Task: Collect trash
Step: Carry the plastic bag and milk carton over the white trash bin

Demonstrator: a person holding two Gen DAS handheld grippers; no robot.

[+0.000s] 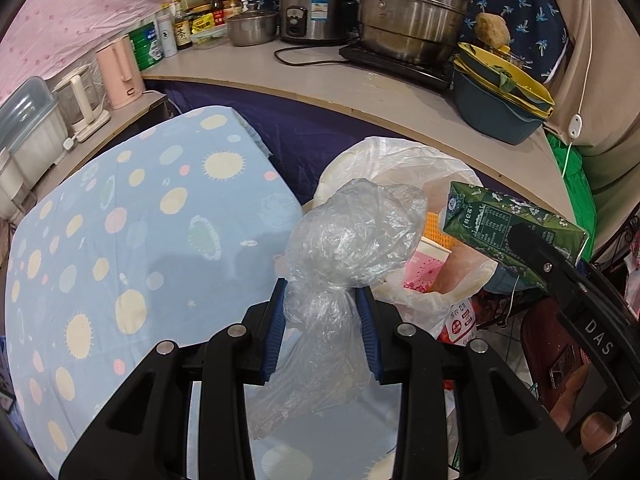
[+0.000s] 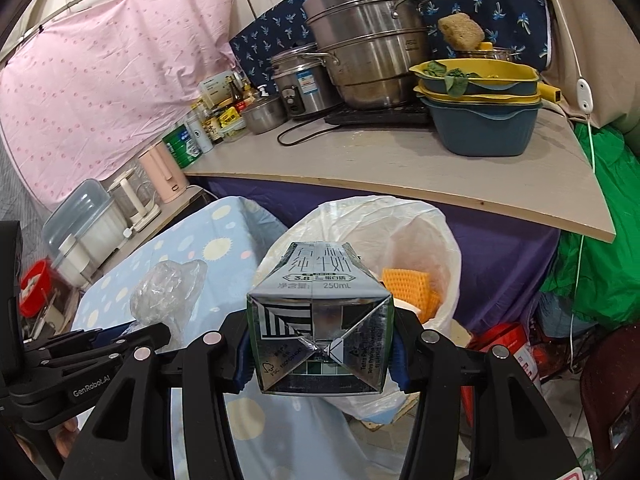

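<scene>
My left gripper [image 1: 322, 300] is shut on a crumpled clear plastic bag [image 1: 348, 236], whose bulk bulges out ahead of the blue pads. My right gripper [image 2: 320, 354] is shut on a green milk carton [image 2: 320, 320], held end-on to the camera. In the left wrist view the carton [image 1: 516, 228] hangs at the right over the mouth of the white trash bag [image 1: 400, 160]. That white trash bag [image 2: 420, 232] stands open just ahead of both grippers, with an orange mesh piece [image 2: 408, 284] and a pink paper cup [image 1: 426, 268] inside. The crumpled bag [image 2: 168, 288] and left gripper show at the lower left of the right wrist view.
A table with a blue dotted cloth [image 1: 140, 220] lies left of the trash bag. Behind it runs a counter [image 1: 360, 92] with steel pots [image 1: 408, 20], a rice cooker [image 1: 308, 12], bottles and stacked basins [image 1: 500, 92]. A pink kettle [image 1: 120, 72] stands at left, a green bag [image 2: 600, 260] at right.
</scene>
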